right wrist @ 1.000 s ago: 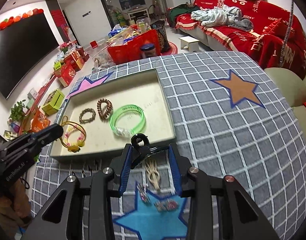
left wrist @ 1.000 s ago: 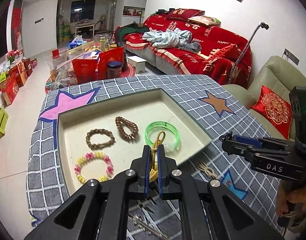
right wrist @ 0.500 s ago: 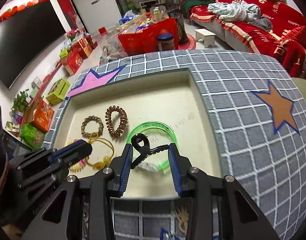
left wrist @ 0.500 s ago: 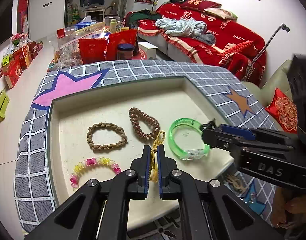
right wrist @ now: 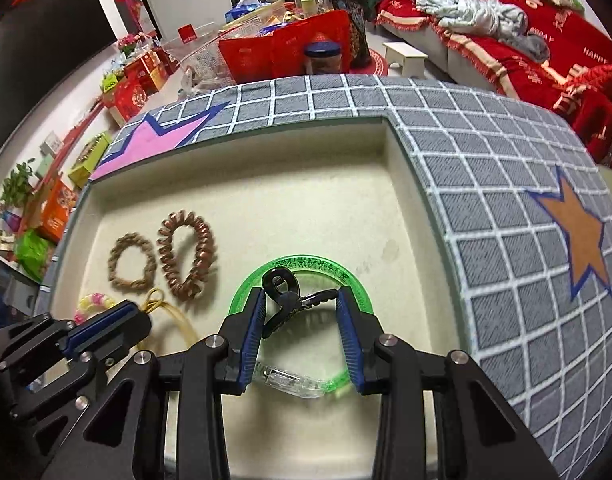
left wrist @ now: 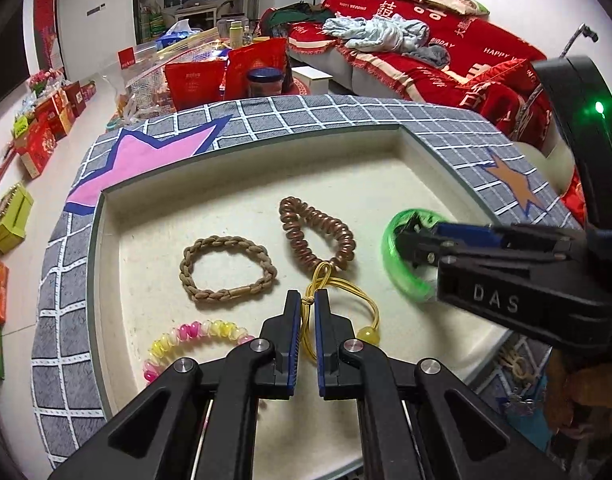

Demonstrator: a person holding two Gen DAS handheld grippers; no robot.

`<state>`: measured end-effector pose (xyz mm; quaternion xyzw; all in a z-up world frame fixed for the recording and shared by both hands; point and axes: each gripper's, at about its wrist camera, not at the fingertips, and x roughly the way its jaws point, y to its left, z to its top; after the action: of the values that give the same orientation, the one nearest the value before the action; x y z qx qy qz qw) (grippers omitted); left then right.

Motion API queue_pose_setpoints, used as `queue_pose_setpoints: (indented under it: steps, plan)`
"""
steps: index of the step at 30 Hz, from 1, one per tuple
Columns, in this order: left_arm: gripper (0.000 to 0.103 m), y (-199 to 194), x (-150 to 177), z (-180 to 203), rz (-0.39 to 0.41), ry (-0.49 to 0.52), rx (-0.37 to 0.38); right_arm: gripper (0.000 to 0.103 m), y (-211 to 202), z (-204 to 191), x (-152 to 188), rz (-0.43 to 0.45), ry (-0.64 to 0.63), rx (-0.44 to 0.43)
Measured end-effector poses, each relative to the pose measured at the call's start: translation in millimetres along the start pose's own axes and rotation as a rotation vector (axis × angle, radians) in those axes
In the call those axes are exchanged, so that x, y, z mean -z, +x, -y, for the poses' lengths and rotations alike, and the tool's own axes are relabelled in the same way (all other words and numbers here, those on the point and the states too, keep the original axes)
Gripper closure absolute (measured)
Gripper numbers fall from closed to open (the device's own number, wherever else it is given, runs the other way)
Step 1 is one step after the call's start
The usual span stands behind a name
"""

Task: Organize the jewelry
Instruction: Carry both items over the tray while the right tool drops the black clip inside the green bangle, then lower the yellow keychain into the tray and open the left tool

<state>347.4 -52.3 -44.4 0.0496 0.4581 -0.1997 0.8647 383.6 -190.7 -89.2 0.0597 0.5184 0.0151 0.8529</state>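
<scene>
A yellow hair tie [left wrist: 338, 292] is pinched by the left tool [left wrist: 308, 308] and a black hair clip [right wrist: 290, 300] by the right tool [right wrist: 300, 312], both over the cream tray [left wrist: 242, 184] on the bench [right wrist: 486, 168]

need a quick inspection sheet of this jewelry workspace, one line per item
surface: grey checked tablecloth with pink and orange stars, under a shallow cream tray.
job's things: in the tray lie a braided tan bracelet, brown spiral hair tie, pink-yellow beaded bracelet and green translucent bangle.
clutter: small hair clips on the cloth beside the tray, mostly hidden.
grippers: left gripper shut on a yellow elastic hair tie; right gripper holds a black claw clip over the bangle.
cables: nothing seen.
surroundings: red-covered sofa, red gift boxes, dark television.
</scene>
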Motion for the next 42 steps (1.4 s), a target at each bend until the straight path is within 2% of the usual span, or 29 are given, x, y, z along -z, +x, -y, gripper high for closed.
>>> queue_pose_setpoints:
  steps: [10,12,16,19,21,27,31,42]
  plan:
    - [0.08,10,2,6,-0.027,0.028,-0.053,0.063,4,2,-6,0.012,-0.029,0.032]
    - [0.08,9,2,6,-0.024,0.026,-0.057,0.055,4,1,-7,0.01,-0.026,0.025]
    - [0.08,9,2,7,-0.025,0.033,-0.068,0.051,-1,5,-7,0.019,0.005,-0.006]
    - [0.08,7,3,7,-0.021,0.026,-0.069,0.044,-7,9,-9,0.03,0.038,-0.041]
    - [0.08,5,4,6,-0.015,0.02,-0.069,0.04,-15,13,-9,0.046,0.07,-0.071]
    - [0.08,-4,5,8,0.024,0.022,-0.105,0.036,-43,22,-4,0.101,0.148,-0.137]
    - [0.08,-12,4,13,0.058,0.043,-0.124,0.036,-65,26,5,0.138,0.171,-0.152]
    - [0.08,-14,3,13,0.047,0.037,-0.124,0.035,-121,53,39,0.221,0.245,-0.174]
